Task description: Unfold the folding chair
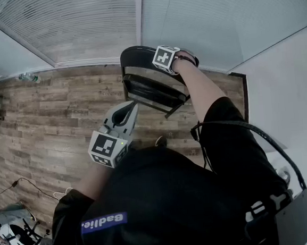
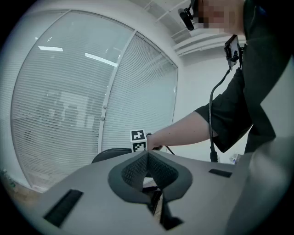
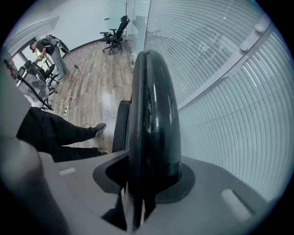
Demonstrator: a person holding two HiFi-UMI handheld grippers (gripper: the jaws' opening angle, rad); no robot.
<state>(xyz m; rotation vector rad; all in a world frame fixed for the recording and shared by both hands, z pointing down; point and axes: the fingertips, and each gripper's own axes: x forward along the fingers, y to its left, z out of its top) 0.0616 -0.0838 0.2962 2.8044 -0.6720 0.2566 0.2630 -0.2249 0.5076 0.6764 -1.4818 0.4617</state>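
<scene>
The black folding chair point(image 1: 153, 90) stands by the glass wall, its seat still tilted up close under the curved backrest point(image 1: 137, 55). My right gripper point(image 1: 165, 59) points down onto the backrest's top edge and is shut on it. In the right gripper view the backrest point(image 3: 154, 114) fills the gap between the jaws of the right gripper point(image 3: 147, 179), with the seat point(image 3: 120, 124) below. My left gripper point(image 1: 132, 106) hovers a little in front of the chair, aimed at it, shut and holding nothing. The left gripper view shows the left gripper point(image 2: 146, 156) closed, with the backrest point(image 2: 108, 153) beyond it.
Glass panels with blinds point(image 1: 81, 24) run behind the chair, and a white wall point(image 1: 284, 92) is at the right. A bottle point(image 1: 28, 78) lies by the glass. An office chair point(image 3: 115, 30) and a person point(image 3: 50, 48) are far down the wooden floor. Cables point(image 1: 20, 184) trail at the left.
</scene>
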